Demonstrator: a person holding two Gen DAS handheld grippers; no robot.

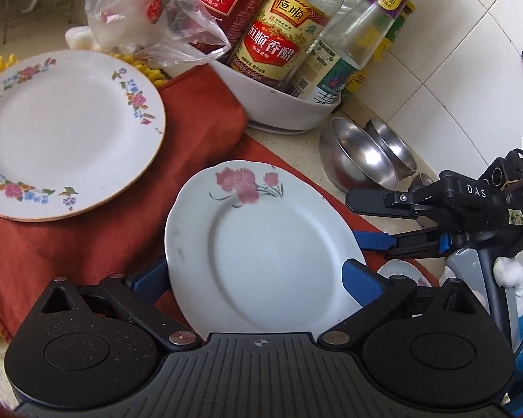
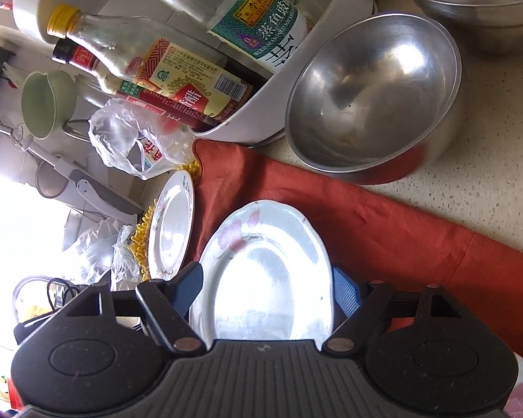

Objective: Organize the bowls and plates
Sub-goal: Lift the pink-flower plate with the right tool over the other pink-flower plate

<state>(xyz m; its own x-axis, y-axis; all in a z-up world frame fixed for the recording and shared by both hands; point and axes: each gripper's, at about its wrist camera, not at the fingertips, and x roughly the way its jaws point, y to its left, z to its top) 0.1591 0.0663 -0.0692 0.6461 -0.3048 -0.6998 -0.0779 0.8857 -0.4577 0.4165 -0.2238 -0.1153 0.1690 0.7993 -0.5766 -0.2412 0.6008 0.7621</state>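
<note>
A white plate with a pink flower lies on a red cloth. My left gripper stands wide open around its near rim, the pads clear of it. From the right, my right gripper reaches to the plate's right edge, one finger above the other. In the right wrist view the same plate sits between the fingers of my right gripper, which is open. A second plate with a floral rim rests further left on the cloth. Two steel bowls stand on the counter.
A white basin full of sauce bottles stands behind the cloth, with a plastic bag beside it. Part of another flowered dish shows under the right gripper. A tiled wall closes the right side. A gloved hand holds the right gripper.
</note>
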